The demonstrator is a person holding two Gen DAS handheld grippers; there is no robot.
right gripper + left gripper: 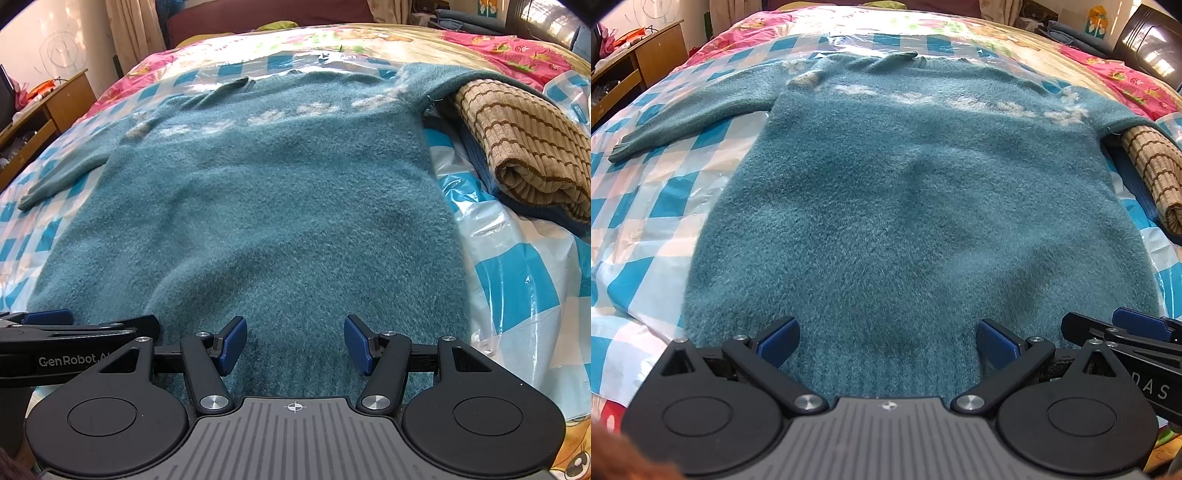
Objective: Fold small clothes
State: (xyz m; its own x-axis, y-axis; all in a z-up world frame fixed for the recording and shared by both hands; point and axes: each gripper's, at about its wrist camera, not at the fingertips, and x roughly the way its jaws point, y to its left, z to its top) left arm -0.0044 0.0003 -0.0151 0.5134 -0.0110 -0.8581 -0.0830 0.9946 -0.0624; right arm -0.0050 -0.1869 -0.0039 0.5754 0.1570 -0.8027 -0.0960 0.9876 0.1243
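Observation:
A fuzzy teal sweater (905,192) lies flat on the bed, collar away from me, hem toward me; it also shows in the right wrist view (266,206). Its left sleeve (687,118) stretches out to the left. Its right sleeve runs over a folded garment. My left gripper (888,345) is open, its blue pads either side of the hem's middle. My right gripper (295,345) is open over the hem, just right of the left one. Each gripper shows at the edge of the other's view.
A folded tan striped garment (528,147) lies on a blue one at the right of the sweater. A blue-and-white checked plastic sheet (653,206) covers the bed. A wooden desk (646,59) stands at the far left.

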